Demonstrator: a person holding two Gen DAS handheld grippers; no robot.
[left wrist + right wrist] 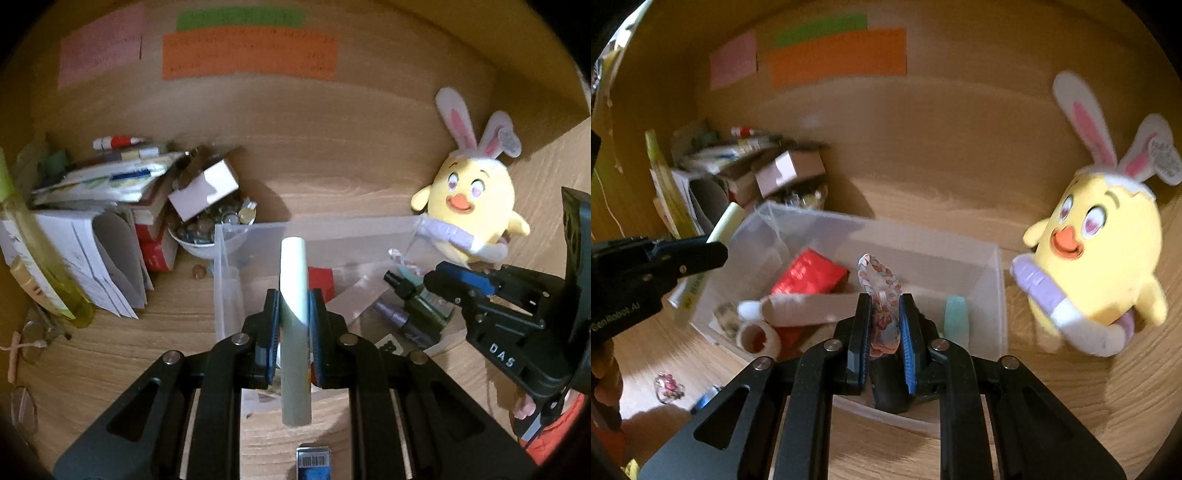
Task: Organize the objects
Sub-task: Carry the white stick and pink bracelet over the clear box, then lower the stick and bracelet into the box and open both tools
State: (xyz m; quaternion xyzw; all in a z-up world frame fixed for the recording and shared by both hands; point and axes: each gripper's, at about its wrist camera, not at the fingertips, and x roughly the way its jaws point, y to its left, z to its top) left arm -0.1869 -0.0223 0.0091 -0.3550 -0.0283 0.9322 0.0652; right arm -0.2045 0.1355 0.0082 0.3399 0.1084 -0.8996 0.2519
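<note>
We carry both loads over clear bin [258, 236].

Left gripper [293, 314]: jaws clamped on pale stick [293, 280], above bin's left end; lower inside wall before release.

Right gripper [884, 325]: jaws clamped on patterned wrapped piece [881, 291], over bin middle; drop clear of red box [809, 277].

Left view alone shows marble bowl [207, 229]; right view alone shows tape roll [759, 336].

wood-grain desk [110, 369], wooden back wall [332, 140] with coloured notes [247, 55]

Your left claw [293, 314] is matte black, with blue ribbed pads [317, 325] and round silver screws [240, 338] on its linkage arms. Your right claw [883, 325] matches it; its housing reads "DAS" in white, and an orange sleeve [554, 435] shows behind it.
</note>
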